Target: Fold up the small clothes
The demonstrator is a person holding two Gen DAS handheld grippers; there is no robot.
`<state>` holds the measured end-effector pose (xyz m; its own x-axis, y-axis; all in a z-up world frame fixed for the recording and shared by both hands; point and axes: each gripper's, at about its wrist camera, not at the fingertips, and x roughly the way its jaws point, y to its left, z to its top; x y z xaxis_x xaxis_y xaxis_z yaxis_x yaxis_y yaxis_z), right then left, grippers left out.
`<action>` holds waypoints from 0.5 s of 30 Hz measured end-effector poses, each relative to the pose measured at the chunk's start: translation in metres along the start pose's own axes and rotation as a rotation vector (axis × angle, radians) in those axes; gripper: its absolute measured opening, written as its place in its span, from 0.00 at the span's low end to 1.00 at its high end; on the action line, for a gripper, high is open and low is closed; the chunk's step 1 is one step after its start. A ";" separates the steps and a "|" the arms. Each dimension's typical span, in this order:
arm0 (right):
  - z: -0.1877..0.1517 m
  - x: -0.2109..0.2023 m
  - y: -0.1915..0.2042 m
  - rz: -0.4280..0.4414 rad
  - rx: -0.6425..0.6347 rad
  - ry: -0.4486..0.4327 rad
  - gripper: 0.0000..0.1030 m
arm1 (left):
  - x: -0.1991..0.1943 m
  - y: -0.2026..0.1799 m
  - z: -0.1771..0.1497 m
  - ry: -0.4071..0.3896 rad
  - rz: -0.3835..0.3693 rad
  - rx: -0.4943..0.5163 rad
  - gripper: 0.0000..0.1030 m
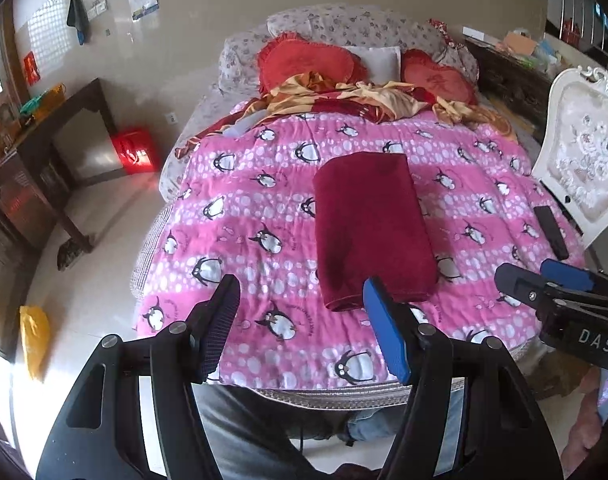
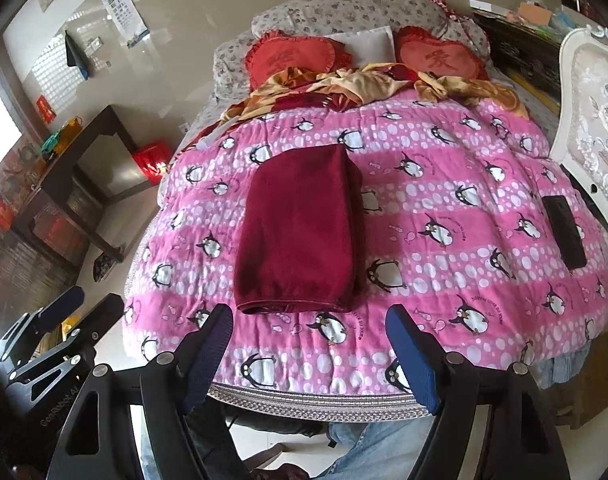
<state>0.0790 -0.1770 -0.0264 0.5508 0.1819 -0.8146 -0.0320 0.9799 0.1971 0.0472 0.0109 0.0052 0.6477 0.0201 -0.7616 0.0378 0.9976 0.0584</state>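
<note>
Item: we hold the left gripper and right gripper wide, empty, below-centre of the folded maroon garment; a careless one-layer pinch risks unfolding it.

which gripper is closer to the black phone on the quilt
Right. The right gripper hangs over the bed's near edge, on the side where the black phone lies. The left gripper is farther left, beyond the folded dark red cloth.
</note>
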 end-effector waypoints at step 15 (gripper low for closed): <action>0.000 -0.001 0.002 -0.005 -0.014 -0.002 0.74 | 0.006 -0.003 -0.003 0.051 0.028 0.005 0.63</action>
<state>0.0785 -0.1755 -0.0254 0.5531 0.1769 -0.8141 -0.0410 0.9818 0.1855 0.0484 0.0079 -0.0018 0.6090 0.0515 -0.7915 0.0239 0.9962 0.0832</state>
